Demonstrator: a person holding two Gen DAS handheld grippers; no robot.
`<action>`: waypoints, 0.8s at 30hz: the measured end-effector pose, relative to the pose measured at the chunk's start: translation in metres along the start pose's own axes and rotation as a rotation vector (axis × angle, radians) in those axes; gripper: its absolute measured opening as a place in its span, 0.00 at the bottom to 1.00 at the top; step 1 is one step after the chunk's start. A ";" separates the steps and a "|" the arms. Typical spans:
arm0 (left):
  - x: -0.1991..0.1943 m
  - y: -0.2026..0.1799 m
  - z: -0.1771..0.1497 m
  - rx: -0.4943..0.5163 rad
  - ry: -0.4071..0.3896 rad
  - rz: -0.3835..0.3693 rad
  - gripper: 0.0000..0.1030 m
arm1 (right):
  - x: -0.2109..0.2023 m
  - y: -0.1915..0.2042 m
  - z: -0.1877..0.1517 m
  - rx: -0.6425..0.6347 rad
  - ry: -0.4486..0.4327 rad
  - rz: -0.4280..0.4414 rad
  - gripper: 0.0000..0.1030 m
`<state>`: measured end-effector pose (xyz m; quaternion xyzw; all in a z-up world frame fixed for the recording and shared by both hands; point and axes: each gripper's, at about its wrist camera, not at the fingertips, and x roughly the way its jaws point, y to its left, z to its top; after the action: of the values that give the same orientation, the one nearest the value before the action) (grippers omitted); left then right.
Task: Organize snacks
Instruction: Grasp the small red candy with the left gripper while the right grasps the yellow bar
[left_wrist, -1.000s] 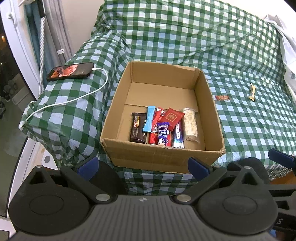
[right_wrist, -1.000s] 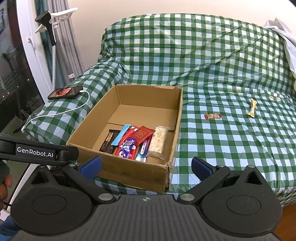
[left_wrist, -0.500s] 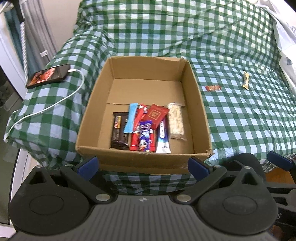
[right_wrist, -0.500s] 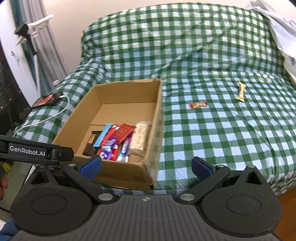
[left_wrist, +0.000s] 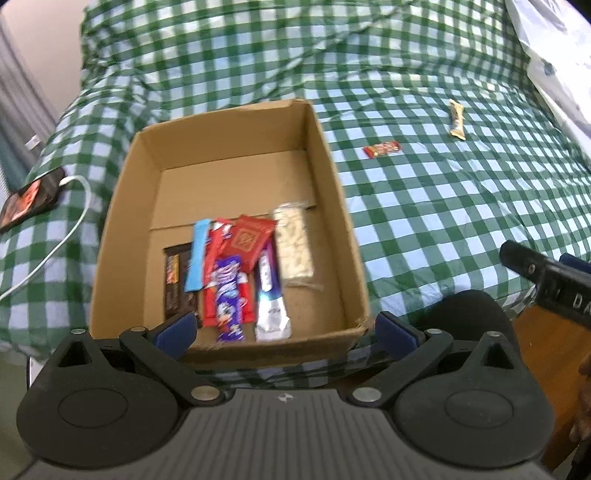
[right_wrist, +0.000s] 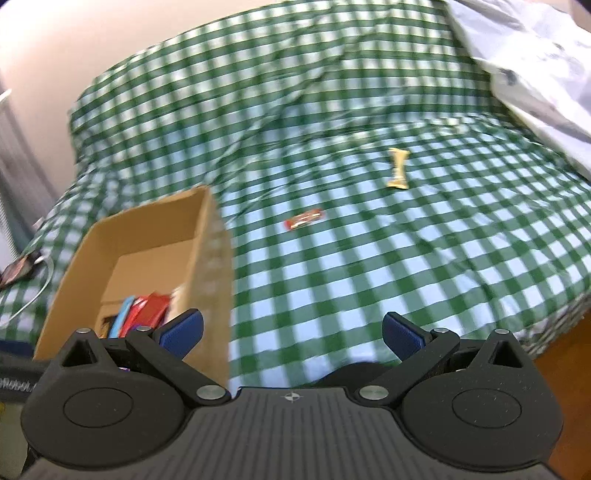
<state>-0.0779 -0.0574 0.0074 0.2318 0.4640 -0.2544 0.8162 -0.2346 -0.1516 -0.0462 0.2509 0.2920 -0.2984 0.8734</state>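
Observation:
A cardboard box (left_wrist: 334, 192) (right_wrist: 212, 236) sits on the green checked bed and holds several snack packets (left_wrist: 236, 266) along its near side. Two snacks lie loose on the cover to its right: a small red bar (left_wrist: 382, 149) (right_wrist: 304, 219) and, farther off, a yellow bar (left_wrist: 456, 118) (right_wrist: 397, 168). My left gripper (left_wrist: 284, 330) hangs open and empty over the box's near wall. My right gripper (right_wrist: 291, 332) is open and empty above the bed just right of the box, well short of the red bar. The right view is motion-blurred.
A phone (left_wrist: 29, 197) on a white charging cable (left_wrist: 70, 218) lies on the bed's left side. A white sheet or bag (right_wrist: 528, 62) is bunched at the far right. The other gripper's black body (left_wrist: 546, 280) shows at right, above wooden floor (right_wrist: 565, 376).
Both grippers have swung right and forward. The right gripper has passed from in front of the box to over the bed beside it; the loose bars look nearer. Both stay open.

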 end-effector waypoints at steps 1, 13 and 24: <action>0.002 -0.004 0.005 0.007 0.000 -0.002 1.00 | 0.003 -0.006 0.002 0.010 -0.001 -0.012 0.99; 0.052 -0.070 0.087 0.112 -0.013 -0.069 1.00 | 0.065 -0.071 0.036 0.049 0.011 -0.141 0.99; 0.191 -0.135 0.204 0.224 0.020 -0.041 1.00 | 0.181 -0.125 0.103 0.020 -0.040 -0.205 0.99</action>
<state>0.0515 -0.3242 -0.0843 0.3145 0.4457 -0.3191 0.7750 -0.1627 -0.3699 -0.1260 0.2224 0.2956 -0.3942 0.8413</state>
